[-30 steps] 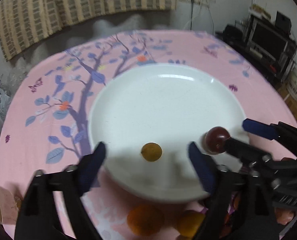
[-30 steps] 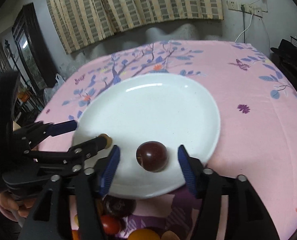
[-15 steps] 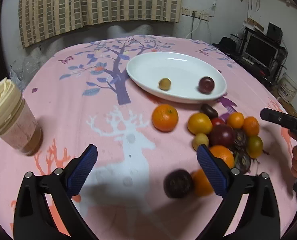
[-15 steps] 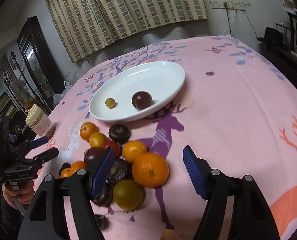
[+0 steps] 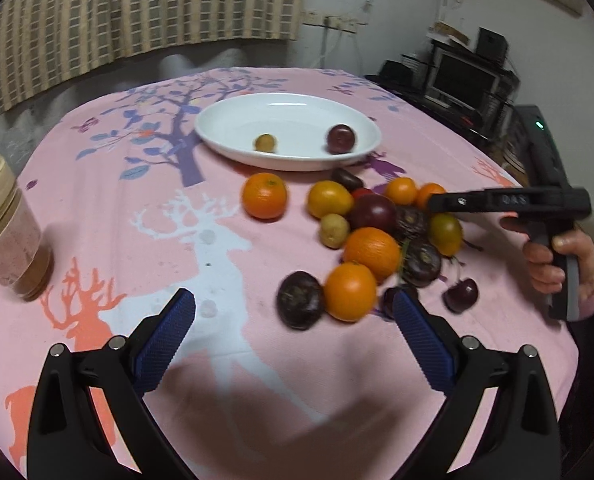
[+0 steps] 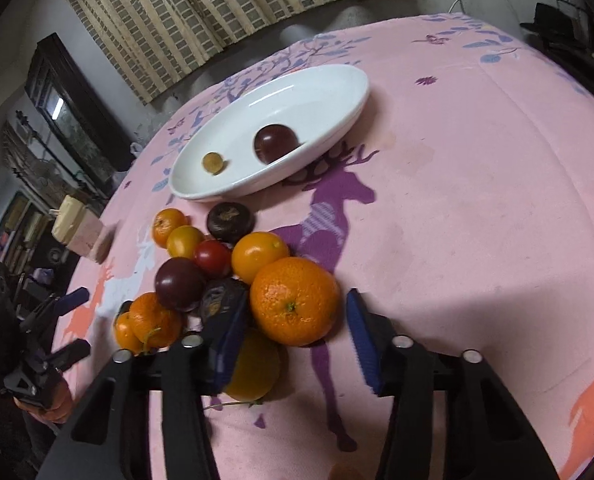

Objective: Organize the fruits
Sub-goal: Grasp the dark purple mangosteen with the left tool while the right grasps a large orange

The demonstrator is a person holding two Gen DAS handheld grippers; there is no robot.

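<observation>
A white plate (image 5: 217,130) (image 6: 337,80) at the far side holds a small yellow fruit (image 5: 264,142) and a dark plum (image 5: 341,139). In front of it lies a pile of oranges, plums and tomatoes. My left gripper (image 5: 293,310) stands wide open just short of a dark plum (image 5: 299,300) and an orange (image 5: 349,292), touching neither. My right gripper (image 6: 297,296) straddles a large orange (image 6: 295,300), jaws closing. A thin gap still shows at the right pad. A hand (image 5: 557,264) holds the right tool.
A jar (image 5: 5,224) with a cream lid stands near the table's left edge. A lone cherry (image 5: 461,294) lies at the pile's right. The pink cloth (image 6: 477,200) right of the pile is bare. A TV stand sits beyond the table's right edge.
Both grippers have drawn back from the plate, leaving the yellow fruit and the plum on it. The right gripper has sunk around the large orange and its jaws have narrowed.
</observation>
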